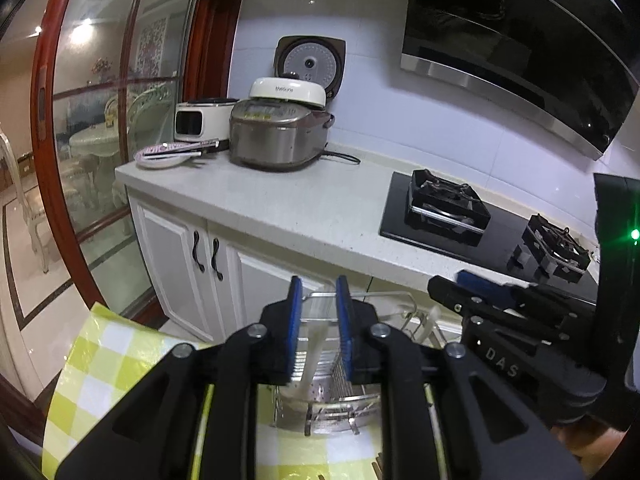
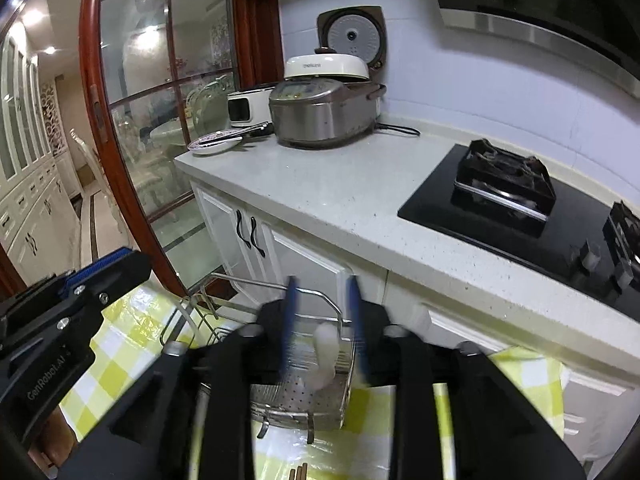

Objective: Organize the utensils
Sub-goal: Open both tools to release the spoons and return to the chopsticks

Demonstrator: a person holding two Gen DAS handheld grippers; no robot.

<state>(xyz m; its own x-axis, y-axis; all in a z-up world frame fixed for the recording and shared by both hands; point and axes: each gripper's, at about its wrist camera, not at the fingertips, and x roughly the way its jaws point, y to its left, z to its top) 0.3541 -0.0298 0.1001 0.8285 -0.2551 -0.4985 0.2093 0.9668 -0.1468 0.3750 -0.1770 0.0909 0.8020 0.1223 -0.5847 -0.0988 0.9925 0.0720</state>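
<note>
Spoons stand in the metal rack on the yellow checked cloth. The left claw hangs over the rack, part open, with a white spoon between its blue pads, but I cannot tell if they touch. The right claw is blurry, part open over another white spoon.

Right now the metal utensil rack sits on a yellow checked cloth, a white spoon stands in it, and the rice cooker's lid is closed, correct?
Not quite: the rice cooker has its lid up, as the right wrist view shows. The metal utensil rack does sit on the yellow checked cloth, with the white spoon in it.
</note>
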